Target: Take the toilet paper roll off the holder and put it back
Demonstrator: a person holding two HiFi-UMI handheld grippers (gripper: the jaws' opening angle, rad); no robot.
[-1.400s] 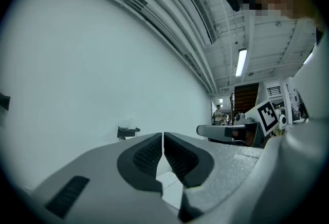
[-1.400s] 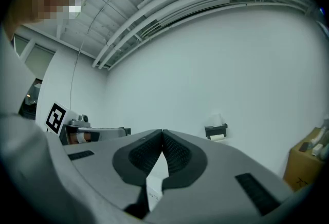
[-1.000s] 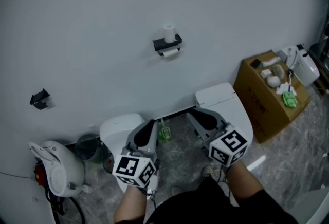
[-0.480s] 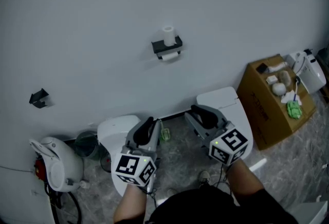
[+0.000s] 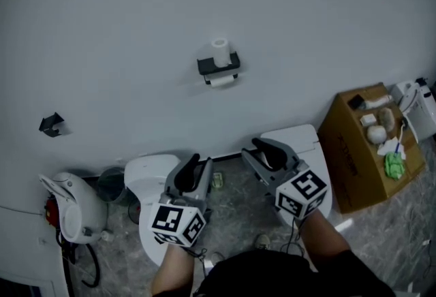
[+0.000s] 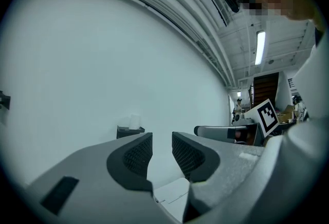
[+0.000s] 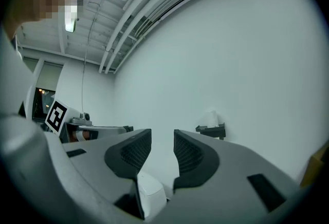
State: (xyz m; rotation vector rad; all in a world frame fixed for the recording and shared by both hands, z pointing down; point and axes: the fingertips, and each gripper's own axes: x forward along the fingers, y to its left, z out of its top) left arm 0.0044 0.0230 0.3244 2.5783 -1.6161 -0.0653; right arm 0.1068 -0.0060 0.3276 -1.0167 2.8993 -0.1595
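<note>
Cardboard box [image 5: 349, 158] holds small items [image 5: 381, 127]; toilet paper roll [image 5: 219, 50] tops holder [image 5: 218, 65]

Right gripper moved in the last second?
Yes: against the white toilet beneath it, the right gripper has advanced toward the wall; its jaws have just been opening, nothing between them.

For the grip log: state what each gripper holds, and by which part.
Nothing is held. The left gripper and right gripper have just been opening, with nothing between their jaws.

We see the white toilet paper roll [image 5: 219, 51] standing upright atop the black holder [image 5: 229, 63] (mounted on the pale wall [image 5: 306, 30]).
</note>
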